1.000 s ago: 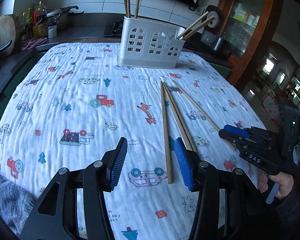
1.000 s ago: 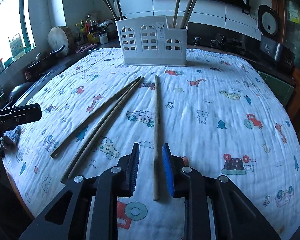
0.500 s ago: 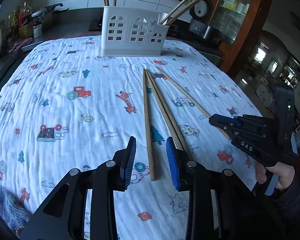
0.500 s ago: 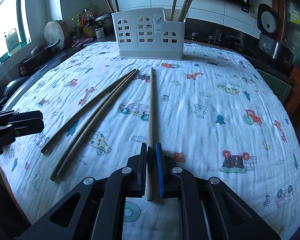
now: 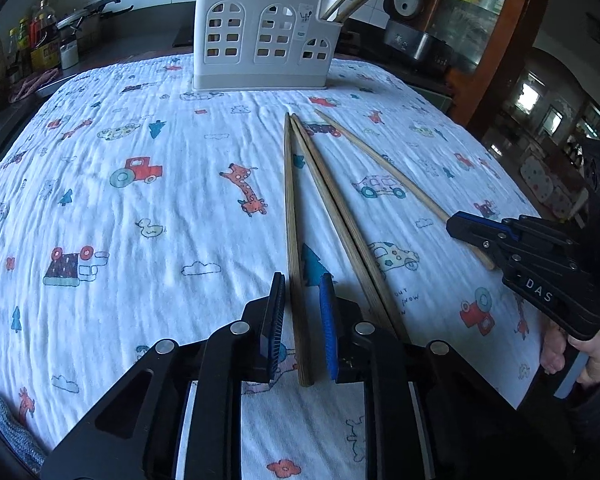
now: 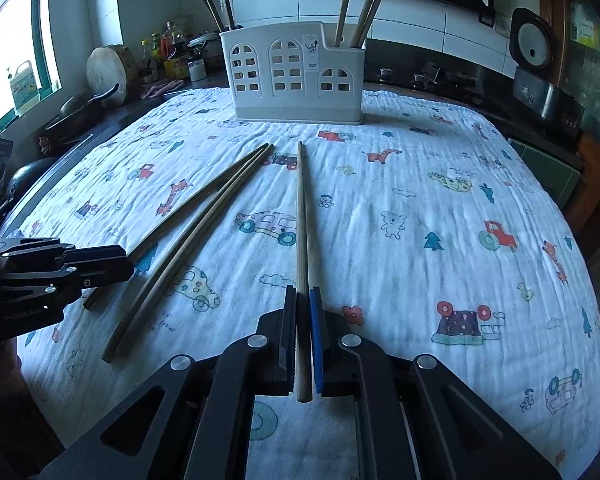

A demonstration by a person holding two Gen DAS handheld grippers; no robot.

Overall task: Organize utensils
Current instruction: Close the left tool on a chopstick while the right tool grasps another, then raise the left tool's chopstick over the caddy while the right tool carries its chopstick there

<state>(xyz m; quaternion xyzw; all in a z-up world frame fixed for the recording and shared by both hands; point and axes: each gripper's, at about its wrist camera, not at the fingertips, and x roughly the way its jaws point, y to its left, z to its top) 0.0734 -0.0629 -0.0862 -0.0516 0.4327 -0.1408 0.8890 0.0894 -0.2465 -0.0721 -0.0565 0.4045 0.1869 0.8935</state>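
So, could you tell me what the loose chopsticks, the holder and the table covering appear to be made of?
Chopsticks: likely wood or bamboo, matte tan with faint grain. Utensil holder: apparently moulded plastic, smooth off-white with window-shaped cutouts. Table cloth: soft woven cotton-like fabric, crinkled and printed with cartoon vehicles and animals.

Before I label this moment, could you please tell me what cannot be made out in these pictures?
- Left wrist view: the far chopstick's near end is hidden behind the right claw.
- Right wrist view: the outer chopstick's near part is covered by the left claw.
- Both views: inside the utensil holder, its walls hide the lower ends of the standing chopsticks; their tops are cut off.
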